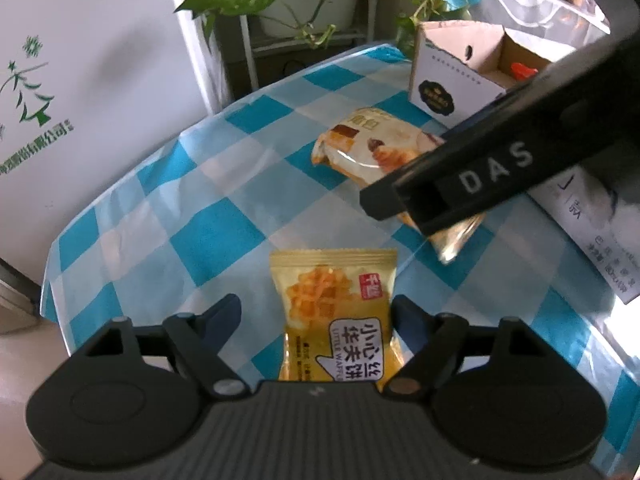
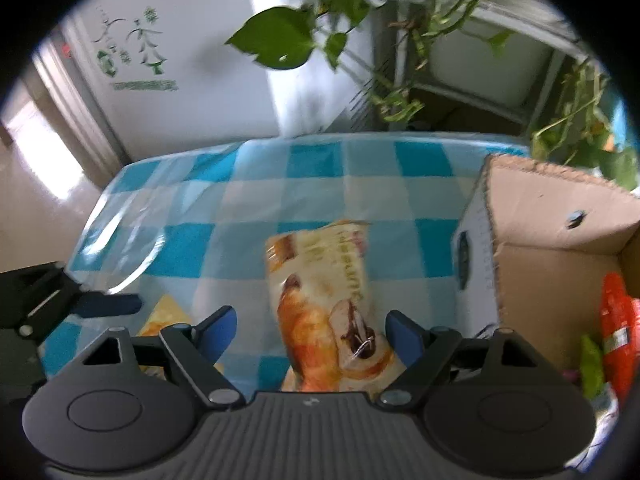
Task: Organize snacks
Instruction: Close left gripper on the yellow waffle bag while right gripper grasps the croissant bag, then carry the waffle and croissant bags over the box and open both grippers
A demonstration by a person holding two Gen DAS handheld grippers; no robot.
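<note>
Left tool (image 1: 316,312): fingers spread wide, pointing steeply down at the bench; nothing gripped. The yellow waffle packet lies between the two blue fingertips (image 1: 224,312), nearer the right-hand one, and the pads do not press on it.
Right tool (image 2: 308,326): fingers likewise wide apart, tilted down over the bench; nothing gripped. The croissant packet lies between its fingertips (image 2: 404,332) with a gap on the left side; whether the right tip touches the wrapper I cannot tell.
Waffle packet (image 1: 336,316): yellow wrapper with a picture of waffles and a white speech bubble, flat on the bench, top seam away from the camera. In the right wrist view only a yellow corner shows, left of the right tool.
Croissant packet (image 2: 324,296): pale wrapper with a croissant and a chocolate-filled slice printed on it, flat on the bench, just beside the cardboard box.
Cardboard box (image 2: 556,248): open at the top, white outside, brown inside, standing on the far right part of the bench; red and green packets lie inside it.
Bench (image 1: 168,208): covered with a blue and white checked cloth under a clear sheet.
Surroundings: potted plants (image 2: 280,36) beyond the bench's far edge; a white panel with green printing (image 1: 80,60) at the left.
</note>
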